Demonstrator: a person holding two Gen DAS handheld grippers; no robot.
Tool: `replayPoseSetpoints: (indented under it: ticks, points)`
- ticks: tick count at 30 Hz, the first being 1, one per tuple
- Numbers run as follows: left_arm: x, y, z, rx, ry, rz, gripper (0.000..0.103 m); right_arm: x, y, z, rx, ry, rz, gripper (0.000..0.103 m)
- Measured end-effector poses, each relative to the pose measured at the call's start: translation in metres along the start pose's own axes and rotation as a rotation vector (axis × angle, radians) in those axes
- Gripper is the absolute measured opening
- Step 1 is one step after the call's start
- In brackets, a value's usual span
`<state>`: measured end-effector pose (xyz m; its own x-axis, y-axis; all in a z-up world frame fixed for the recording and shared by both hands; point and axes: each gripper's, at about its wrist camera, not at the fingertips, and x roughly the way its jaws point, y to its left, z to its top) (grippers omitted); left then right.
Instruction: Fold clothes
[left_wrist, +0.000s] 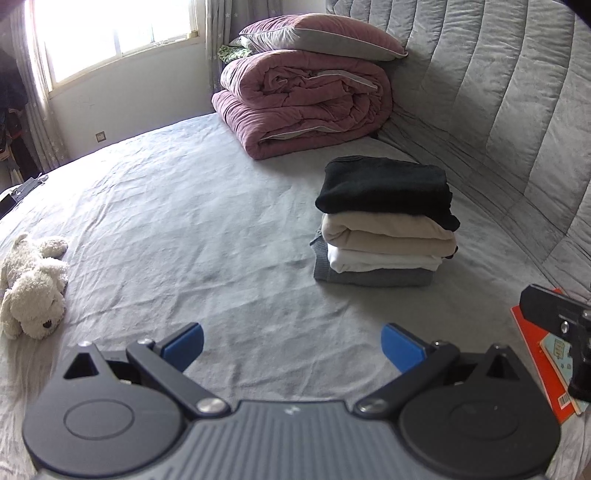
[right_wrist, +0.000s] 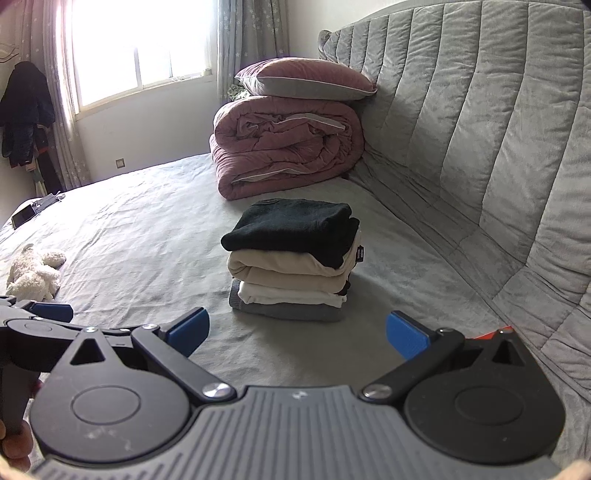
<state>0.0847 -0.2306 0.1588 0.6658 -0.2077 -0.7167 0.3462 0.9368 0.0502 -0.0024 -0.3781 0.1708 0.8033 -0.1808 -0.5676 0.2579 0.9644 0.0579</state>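
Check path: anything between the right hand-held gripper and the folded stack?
Nothing visible. Only bare grey sheet lies between the open right hand-held gripper and the folded stack.

Open sheet ahead, obstacles at the bed's edges

Bare bed (left_wrist: 184, 221) centre; folded clothes stack (right_wrist: 291, 258) near the headboard (right_wrist: 480, 129), rolled duvet (right_wrist: 284, 144) in the far corner, plush dog (left_wrist: 33, 288) at the left edge.

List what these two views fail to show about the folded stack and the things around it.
- Orange book: left wrist view, cut by the right gripper's body; title unreadable.
- Stack of folded clothes: far side hidden in both views.
- Black tag: right wrist view, too small to read.
- Flat object at the bed's far-left edge: too small to identify.
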Motion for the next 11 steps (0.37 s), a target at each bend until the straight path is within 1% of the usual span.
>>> replayPoseSetpoints:
  ticks: [6, 11]
  points:
    - [-0.022, 0.007, -0.017, 0.011, 0.014, 0.015, 0.102, -0.019, 0.011, -0.007, -0.010, -0.003, 0.001, 0.103]
    - [-0.043, 0.019, -0.036, 0.017, 0.015, 0.020, 0.102, -0.033, 0.027, -0.018, -0.038, 0.002, 0.020, 0.103]
